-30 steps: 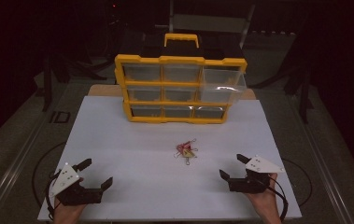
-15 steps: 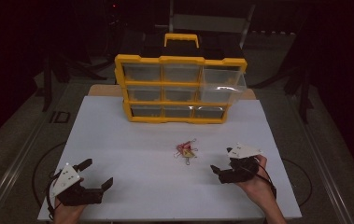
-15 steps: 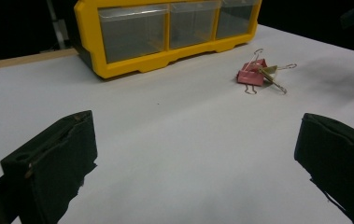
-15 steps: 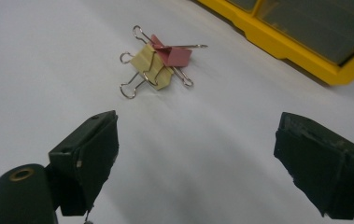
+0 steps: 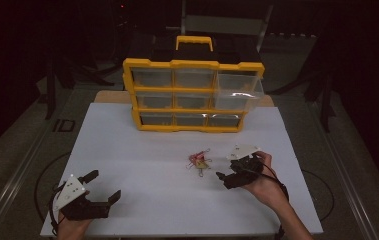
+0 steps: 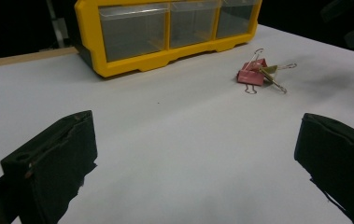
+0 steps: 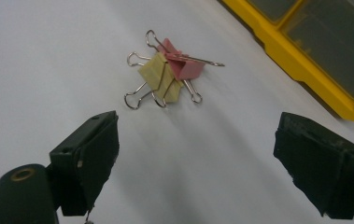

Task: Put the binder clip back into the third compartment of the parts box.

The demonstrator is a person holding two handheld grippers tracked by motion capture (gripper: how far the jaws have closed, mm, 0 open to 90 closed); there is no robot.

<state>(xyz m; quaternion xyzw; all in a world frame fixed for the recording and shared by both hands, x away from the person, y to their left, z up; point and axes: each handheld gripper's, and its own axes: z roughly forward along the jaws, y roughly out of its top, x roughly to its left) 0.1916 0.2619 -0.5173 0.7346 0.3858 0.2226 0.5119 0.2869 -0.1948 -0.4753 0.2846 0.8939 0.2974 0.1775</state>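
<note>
Claws sit nearest, both spread wide and holding nothing. The left claw rests low at the near left corner of the white surface, well apart from everything else. The right claw hovers farther in, near the binder clips, its jaws pointing toward them without touching. In the right gripper view a yellow clip lies against a pink clip, their wire handles crossing, in a small heap near the middle of the surface. Beyond them, at the far edge, stands the yellow drawer organizer, its top right drawer pulled out.
</note>
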